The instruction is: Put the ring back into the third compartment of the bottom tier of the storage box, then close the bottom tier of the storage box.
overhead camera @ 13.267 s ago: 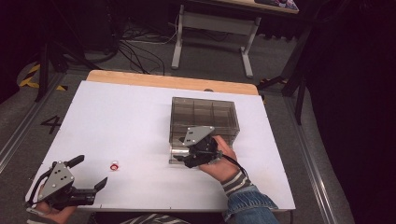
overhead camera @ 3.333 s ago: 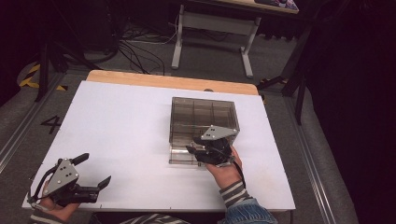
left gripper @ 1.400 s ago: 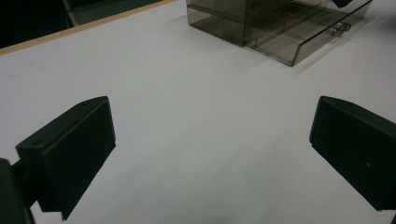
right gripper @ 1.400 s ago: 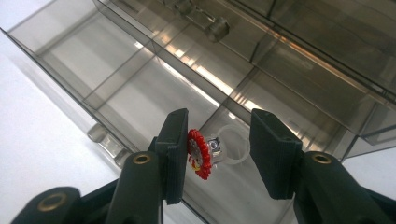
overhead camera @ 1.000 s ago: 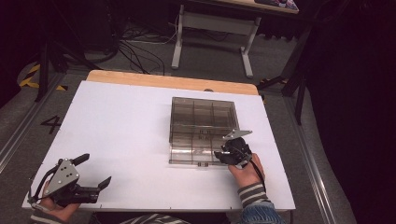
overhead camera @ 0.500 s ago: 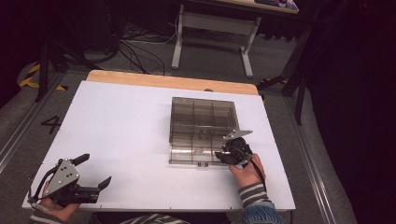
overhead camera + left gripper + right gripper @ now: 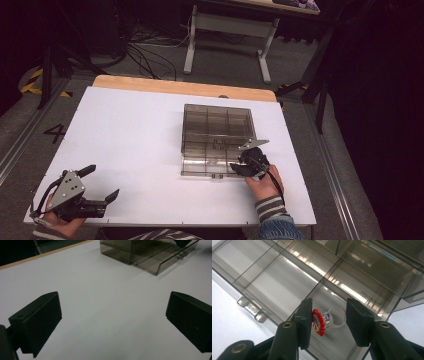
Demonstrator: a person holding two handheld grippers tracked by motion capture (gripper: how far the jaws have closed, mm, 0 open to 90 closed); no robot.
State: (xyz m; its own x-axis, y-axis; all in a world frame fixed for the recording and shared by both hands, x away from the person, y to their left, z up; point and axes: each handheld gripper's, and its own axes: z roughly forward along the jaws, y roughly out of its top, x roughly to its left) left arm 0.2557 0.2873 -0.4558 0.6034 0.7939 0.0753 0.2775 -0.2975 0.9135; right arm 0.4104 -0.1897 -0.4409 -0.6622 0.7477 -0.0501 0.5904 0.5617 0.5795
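At the left near corner of the white bench (image 7: 140,135), the left tongs (image 7: 102,185) are held spread wide with nothing between them, lying low and level over the bare surface in the left hand (image 7: 60,222); in the left gripper view the two black pads are seen far apart, aimed across the bench toward the box. To the right, a smoky transparent plastic organiser box with divided compartments (image 7: 215,137) is seen standing on the bench with its lid raised. At its near right corner the right tongs (image 7: 239,167) are poised, gripped by the right hand (image 7: 264,182) from a striped sleeve. In the right gripper view these tongs (image 7: 329,320) are partly spread over a near compartment, and a small clear plastic ring with a red flower-shaped top (image 7: 324,320) is seen between the pads, its red top touching one pad and the other pad apart from it; whether it hangs or rests on the compartment floor cannot be told.
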